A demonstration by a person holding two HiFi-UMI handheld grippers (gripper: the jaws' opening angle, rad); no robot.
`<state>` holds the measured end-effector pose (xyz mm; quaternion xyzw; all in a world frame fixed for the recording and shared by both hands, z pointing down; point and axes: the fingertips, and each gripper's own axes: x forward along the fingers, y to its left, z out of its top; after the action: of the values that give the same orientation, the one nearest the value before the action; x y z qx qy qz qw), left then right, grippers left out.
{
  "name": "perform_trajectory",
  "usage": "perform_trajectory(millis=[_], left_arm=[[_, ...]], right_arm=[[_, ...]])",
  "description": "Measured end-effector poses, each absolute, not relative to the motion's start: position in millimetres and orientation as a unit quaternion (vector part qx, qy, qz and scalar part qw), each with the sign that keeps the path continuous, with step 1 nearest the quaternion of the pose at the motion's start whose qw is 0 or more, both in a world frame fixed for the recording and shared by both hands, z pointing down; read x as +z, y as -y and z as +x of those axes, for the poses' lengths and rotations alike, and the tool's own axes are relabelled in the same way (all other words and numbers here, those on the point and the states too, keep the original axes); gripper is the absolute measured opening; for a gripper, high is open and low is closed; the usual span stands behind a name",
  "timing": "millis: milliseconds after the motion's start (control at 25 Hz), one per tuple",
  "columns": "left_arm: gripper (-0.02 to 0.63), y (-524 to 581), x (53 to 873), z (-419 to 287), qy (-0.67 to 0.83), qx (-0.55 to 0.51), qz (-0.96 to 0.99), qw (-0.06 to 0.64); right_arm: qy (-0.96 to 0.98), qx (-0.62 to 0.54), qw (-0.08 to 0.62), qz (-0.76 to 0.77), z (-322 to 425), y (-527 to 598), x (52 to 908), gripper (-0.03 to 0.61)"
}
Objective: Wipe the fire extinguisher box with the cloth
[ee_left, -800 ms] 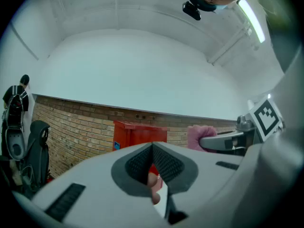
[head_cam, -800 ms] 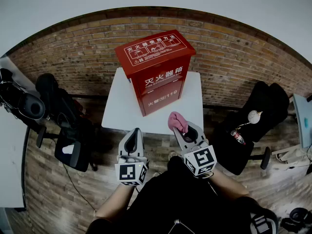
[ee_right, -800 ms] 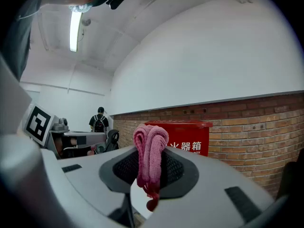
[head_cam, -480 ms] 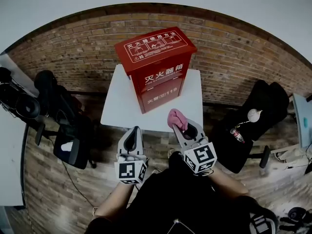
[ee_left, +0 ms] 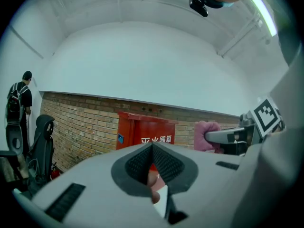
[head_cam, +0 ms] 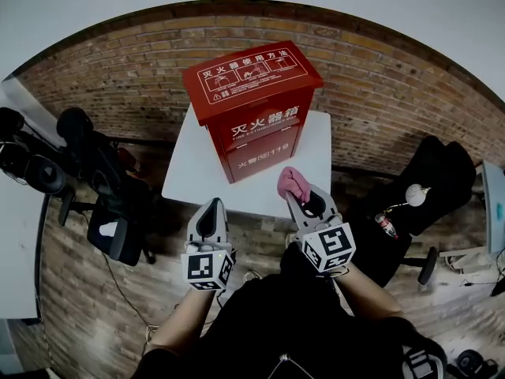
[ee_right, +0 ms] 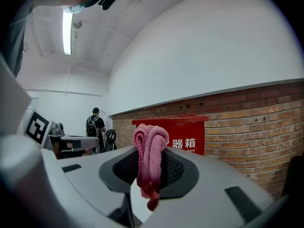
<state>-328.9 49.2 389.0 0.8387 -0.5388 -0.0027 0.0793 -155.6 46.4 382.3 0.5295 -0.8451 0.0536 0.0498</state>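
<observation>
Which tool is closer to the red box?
Right. The right tool, shut on the pink cloth, is in front of the red box; the left tool, shut and empty, sits farther back and leftward.

I'm reading white "灭火器箱" and "火警 119" on the fire extinguisher box (head_cam: 264,136) front at 12 o'clock, and "灭火器使用方法" on its top.

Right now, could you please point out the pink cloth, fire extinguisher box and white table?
pink cloth (ee_right: 151,146): right gripper view, folded top.
fire extinguisher box (head_cam: 264,133): head view, front panel.
white table (head_cam: 189,172): head view, bare left part.
</observation>
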Motion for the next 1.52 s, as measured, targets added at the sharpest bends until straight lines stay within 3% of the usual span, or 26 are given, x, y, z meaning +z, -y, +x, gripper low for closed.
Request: perform_trajectory(millis=[560,1120,1520], left_arm=[[0.029,40.1,398.0,-309.3,0.642,0.023,0.763,0.074],[0.029,95.6,425.0,-338.0,0.728,0.049,0.682,0.045],[0.029,149.7,437.9,-366.2,0.725,0.057,0.684,0.062]], right_arm=[[0.877,0.063,0.056,0.474,-76.6,73.8,391.5,0.106],[0.882,0.046,0.087,0.460,21.5,183.5,423.6,0.106],[0.923,0.004,0.087,0.375,15.7,250.8,431.1,0.106]])
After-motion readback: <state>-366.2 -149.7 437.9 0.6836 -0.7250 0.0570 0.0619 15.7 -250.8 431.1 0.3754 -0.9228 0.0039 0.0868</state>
